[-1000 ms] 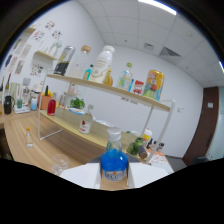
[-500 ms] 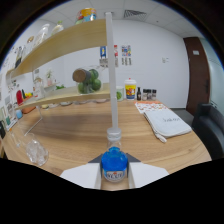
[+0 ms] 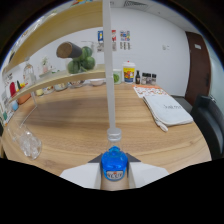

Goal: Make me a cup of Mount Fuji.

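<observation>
Gripping a blue-capped bottle [image 3: 114, 167]: both white fingers [image 3: 80, 175] of the gripper [image 3: 114, 175] press on it from either side, bottle upright, label facing the camera. Just ahead of the bottle sits a small grey round cap or foot [image 3: 114, 133] at the base of a thin white pole [image 3: 108, 65] that rises straight up out of view. Wooden table [image 3: 75, 120] underneath. Clear glass cup [image 3: 25, 142] stands on the table off to the left, well apart from the fingers. White folded cloth [image 3: 167, 110] lies on the right side of the table. Beyond: wooden shelf [image 3: 60, 82] with a green plant [image 3: 82, 57], a yellow-lidded jar [image 3: 129, 72] and small dark bottles [image 3: 145, 77] near the wall.
</observation>
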Demonstrator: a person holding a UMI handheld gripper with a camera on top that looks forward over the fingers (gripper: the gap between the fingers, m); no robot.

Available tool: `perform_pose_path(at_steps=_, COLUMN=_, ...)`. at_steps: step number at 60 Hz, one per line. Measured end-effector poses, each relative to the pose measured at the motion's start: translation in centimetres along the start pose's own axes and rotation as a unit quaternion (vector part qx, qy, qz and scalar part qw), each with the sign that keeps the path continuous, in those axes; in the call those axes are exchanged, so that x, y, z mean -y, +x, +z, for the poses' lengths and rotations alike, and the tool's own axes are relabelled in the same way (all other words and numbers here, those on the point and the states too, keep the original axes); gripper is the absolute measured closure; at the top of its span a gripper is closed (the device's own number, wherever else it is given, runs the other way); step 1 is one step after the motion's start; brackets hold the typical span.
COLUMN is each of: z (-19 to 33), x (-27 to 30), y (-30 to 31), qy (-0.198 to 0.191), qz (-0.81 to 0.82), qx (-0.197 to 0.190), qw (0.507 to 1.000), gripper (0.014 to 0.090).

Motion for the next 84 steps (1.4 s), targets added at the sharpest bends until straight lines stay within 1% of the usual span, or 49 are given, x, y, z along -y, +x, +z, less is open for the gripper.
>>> perform_pose_path(at_steps=8, z=-0.4, x=-0.4, y=0.2, qy=-0.003, qz=-0.002, qx=-0.011, qw=1.0, gripper=0.0671)
perform_pose_path(at_steps=12, z=-0.7, x=-0.6, y=0.6, qy=-0.001, qz=0.003, qx=-0.023, qw=1.0, gripper=0.0655)
perform_pose_path(at_steps=17, z=-1.5, x=-0.4, y=1.1, qy=0.012, qz=0.004, qx=-0.041, qw=0.999, gripper=0.0554)
perform_pose_path(at_steps=18, z=-1.8, x=-0.3, y=1.1, qy=0.014, qz=0.005, qx=-0.043, qw=0.999, gripper=0.0512)
perform_pose_path(at_steps=21, z=-2.7, x=0.1, y=0.9, qy=0.022, qz=0.012, qx=-0.045, qw=0.999, gripper=0.0343)
perform_pose_path(at_steps=23, z=-3.6, x=0.5, y=0.8, qy=0.028, qz=0.018, qx=-0.047, qw=0.998, gripper=0.0258)
perform_pose_path(at_steps=25, z=-4.6, x=1.1, y=0.6, qy=0.036, qz=0.023, qx=-0.051, qw=0.998, gripper=0.0208)
perform_pose_path(at_steps=27, z=-5.6, x=1.7, y=0.6, qy=0.043, qz=0.026, qx=-0.058, qw=0.997, gripper=0.0186)
perform_pose_path(at_steps=31, z=-7.7, x=3.2, y=0.0, qy=0.061, qz=0.024, qx=-0.068, qw=0.996, gripper=0.02)
perform_pose_path(at_steps=35, z=-10.1, x=5.0, y=-1.3, qy=0.082, qz=0.021, qx=-0.07, qw=0.994, gripper=0.0197)
perform_pose_path(at_steps=43, z=-14.3, x=8.1, y=-5.6, qy=0.116, qz=0.016, qx=-0.067, qw=0.991, gripper=0.0197)
perform_pose_path(at_steps=48, z=-15.7, x=9.1, y=-8.8, qy=0.128, qz=0.014, qx=-0.061, qw=0.99, gripper=0.0198)
perform_pose_path(at_steps=54, z=-16.3, x=9.4, y=-13.4, qy=0.138, qz=0.011, qx=-0.047, qw=0.989, gripper=0.0199)
perform_pose_path(at_steps=59, z=-15.8, x=8.9, y=-17.2, qy=0.142, qz=0.01, qx=-0.034, qw=0.989, gripper=0.0197)
perform_pose_path(at_steps=65, z=-14.5, x=8.7, y=-21.4, qy=0.14, qz=0.018, qx=-0.014, qw=0.99, gripper=0.0199)
perform_pose_path(at_steps=69, z=-13.8, x=8.8, y=-23.5, qy=0.134, qz=0.02, qx=-0.01, qw=0.991, gripper=0.0194)
perform_pose_path(at_steps=77, z=-14.0, x=12.6, y=-27.1, qy=0.143, qz=0.032, qx=0.0, qw=0.989, gripper=0.0193)
perform_pose_path(at_steps=84, z=-15.7, x=18.3, y=-29.6, qy=0.151, qz=0.032, qx=0.008, qw=0.988, gripper=0.0198)
